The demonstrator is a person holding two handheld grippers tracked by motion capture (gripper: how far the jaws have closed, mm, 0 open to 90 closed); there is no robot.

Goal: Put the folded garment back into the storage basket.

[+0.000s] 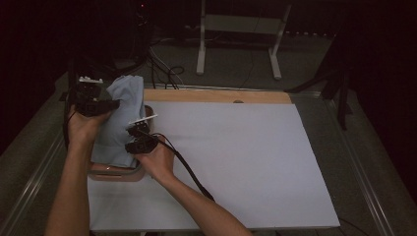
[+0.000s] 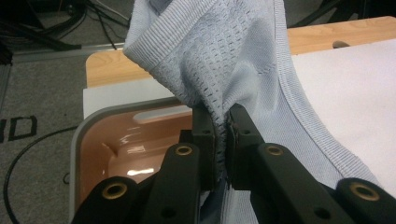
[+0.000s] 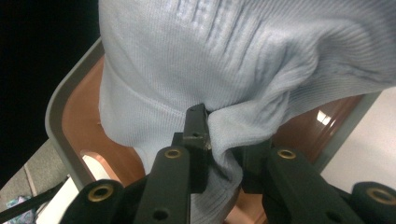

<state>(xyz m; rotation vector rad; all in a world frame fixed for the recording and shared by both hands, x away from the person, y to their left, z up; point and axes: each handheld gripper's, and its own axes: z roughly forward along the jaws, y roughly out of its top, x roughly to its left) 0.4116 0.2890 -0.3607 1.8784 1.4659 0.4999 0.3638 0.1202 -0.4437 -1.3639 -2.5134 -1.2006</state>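
Both claws are clamped on the same pale blue knitted garment point(image 1: 121, 115). Left claw point(image 2: 222, 135) has its two black jaws pressed together on a bunched fold of the cloth, just below a patch of open, holed knit and a ribbed edge band. Right claw point(image 3: 219, 140) pinches another gathered fold, the fabric puckering between its jaws and rolling over the right one.

From the high view, the garment hangs at the far left of the counter point(image 1: 236, 162), draped over and into a tub point(image 1: 115, 172) with a grey rim and a glossy salmon-pink inside. The left claw point(image 1: 110, 104) holds the cloth higher and farther away; the right claw point(image 1: 132, 137) grips it lower and nearer, just right of the tub's rim. A black cable point(image 1: 189, 172) trails from the right claw along the person's forearm.

A white sheet covers most of the counter, with a strip of bare wood point(image 1: 216, 95) along its far edge. Beyond it a white metal stand point(image 1: 241, 29) rests on the grey floor.

On the floor in the left claw view there are dark block letters point(image 2: 21, 128), cut off by the frame edge; they may read "D" with part of another letter, though that is too clipped to tell.
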